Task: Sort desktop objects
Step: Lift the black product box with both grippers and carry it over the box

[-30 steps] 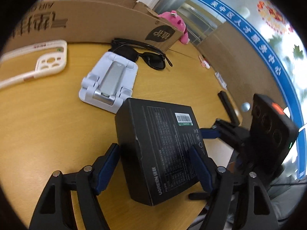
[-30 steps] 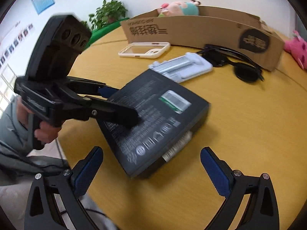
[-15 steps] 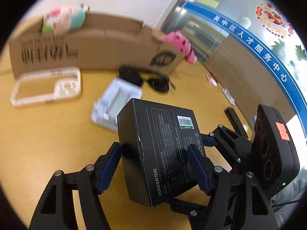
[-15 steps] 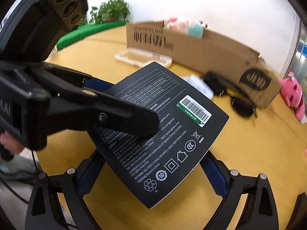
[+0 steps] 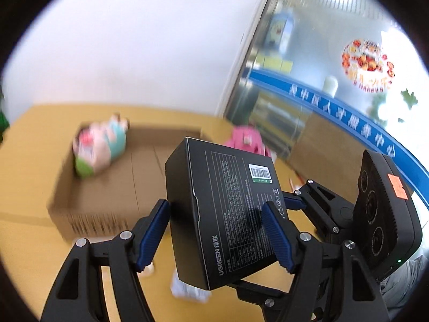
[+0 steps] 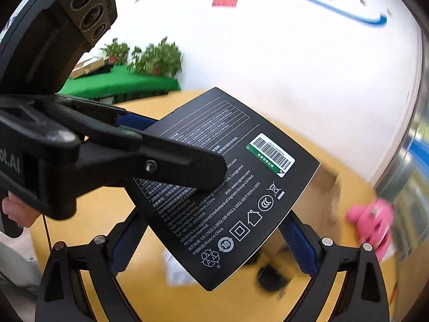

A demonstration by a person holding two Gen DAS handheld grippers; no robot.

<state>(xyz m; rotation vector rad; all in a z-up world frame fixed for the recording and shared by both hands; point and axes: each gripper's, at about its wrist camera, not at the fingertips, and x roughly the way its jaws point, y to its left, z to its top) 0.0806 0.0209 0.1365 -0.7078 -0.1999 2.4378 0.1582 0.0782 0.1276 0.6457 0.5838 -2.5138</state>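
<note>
Plush toy (image 5: pixel 100 145) in cardboard box (image 5: pixel 107 196), on table (image 5: pixel 29 241)

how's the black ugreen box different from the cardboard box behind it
The black UGREEN box is closed; the cardboard box is open-topped with a plush toy inside. The black UGREEN box is glossy black with white print and a barcode label; the cardboard box is plain brown. The black one is held up, tilted, by the left gripper and right gripper; the cardboard one rests on the table. Both are rectangular.

One black box (image 5: pixel 225 214); two plush toys (image 5: pixel 99 147); one cardboard box (image 5: pixel 107 187); two hand-held grippers (image 5: pixel 214 230).
</note>
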